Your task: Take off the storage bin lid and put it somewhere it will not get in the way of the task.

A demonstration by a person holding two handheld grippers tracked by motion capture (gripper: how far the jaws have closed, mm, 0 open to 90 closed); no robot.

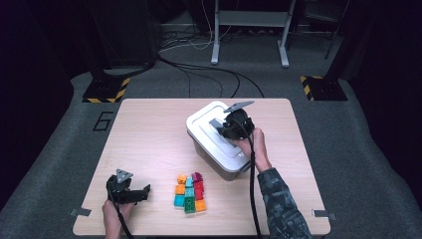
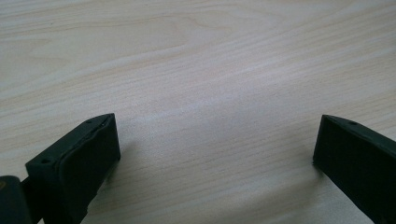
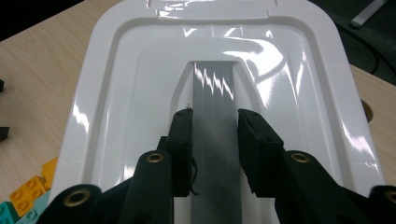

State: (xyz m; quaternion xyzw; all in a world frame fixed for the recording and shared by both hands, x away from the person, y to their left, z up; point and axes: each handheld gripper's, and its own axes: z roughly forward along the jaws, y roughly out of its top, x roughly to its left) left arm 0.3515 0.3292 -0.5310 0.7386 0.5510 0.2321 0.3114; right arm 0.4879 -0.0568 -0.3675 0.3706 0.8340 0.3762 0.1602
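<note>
The right gripper (image 3: 215, 126) is clamped on the grey handle (image 3: 214, 93) of the white lid (image 3: 107, 93); lifted crooked, the handle might slip out. Beneath it the bin (image 1: 214, 154) stays covered, contents unseeable. The left gripper (image 2: 215, 140) gapes empty over bare table (image 2: 196, 56), bricks (image 1: 190, 191) nearby.

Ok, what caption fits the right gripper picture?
Right gripper fingers clamp the grey handle on the white box lid.
</note>
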